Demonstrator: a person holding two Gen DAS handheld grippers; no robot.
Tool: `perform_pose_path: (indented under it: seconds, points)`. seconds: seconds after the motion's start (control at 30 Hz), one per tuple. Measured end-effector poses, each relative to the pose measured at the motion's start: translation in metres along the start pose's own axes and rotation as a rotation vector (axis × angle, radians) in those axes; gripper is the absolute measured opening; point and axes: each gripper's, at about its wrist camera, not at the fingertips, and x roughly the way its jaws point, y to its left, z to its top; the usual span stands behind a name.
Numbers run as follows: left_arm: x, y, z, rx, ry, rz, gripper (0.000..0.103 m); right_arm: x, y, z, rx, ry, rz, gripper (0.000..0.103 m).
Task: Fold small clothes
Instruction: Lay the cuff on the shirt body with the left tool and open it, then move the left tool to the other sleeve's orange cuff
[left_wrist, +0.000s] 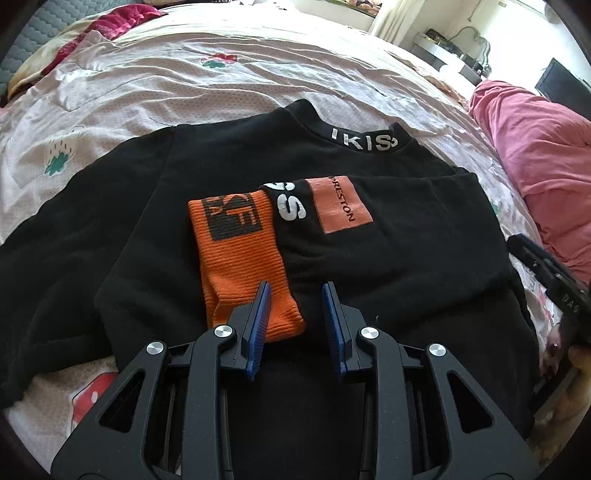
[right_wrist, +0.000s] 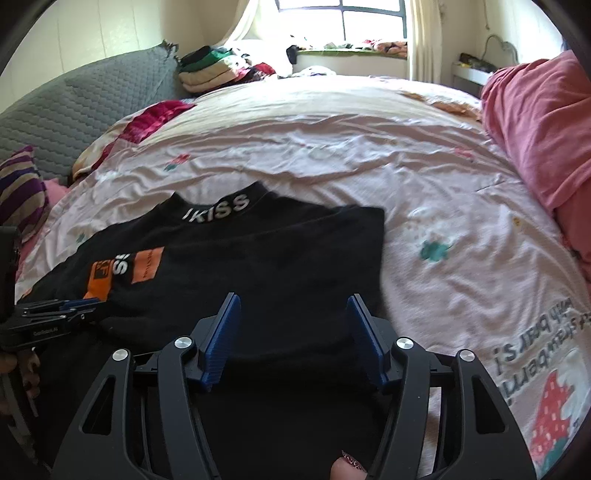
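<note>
Partly folded black sweatshirt (left_wrist: 229, 162) on the bedsheet (left_wrist: 258, 74).
Left gripper (left_wrist: 295, 291) narrowly parted over the orange cuff (left_wrist: 236, 251); right gripper (right_wrist: 293, 299) at three o'clock, wide, empty.

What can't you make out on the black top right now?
- Black top: its hem is hidden behind the left gripper in the left wrist view, and behind the right gripper in the right wrist view.
- Orange cuff: its black logo is too distorted to read.
- Orange patch: lettering blurred in the right wrist view.
</note>
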Motion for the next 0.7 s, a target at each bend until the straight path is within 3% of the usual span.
perform_pose_path:
  seconds: [0.23, 0.37, 0.57, 0.7]
  points:
    - [-0.005, 0.006, -0.006, -0.017, -0.019, -0.038, 0.022, 0.031, -0.002, -0.016, -0.02, 0.157, -0.066, 0.063]
    - [-0.01, 0.008, -0.008, -0.026, -0.023, -0.05, 0.024, 0.029, 0.005, -0.016, -0.049, 0.15, -0.071, 0.069]
    - [-0.017, 0.01, -0.009, -0.04, -0.029, -0.057, 0.025, 0.023, 0.003, -0.014, -0.03, 0.128, -0.034, 0.069]
    - [-0.027, 0.01, -0.008, -0.043, -0.046, -0.053, 0.04, 0.013, 0.005, -0.009, -0.021, 0.098, -0.006, 0.076]
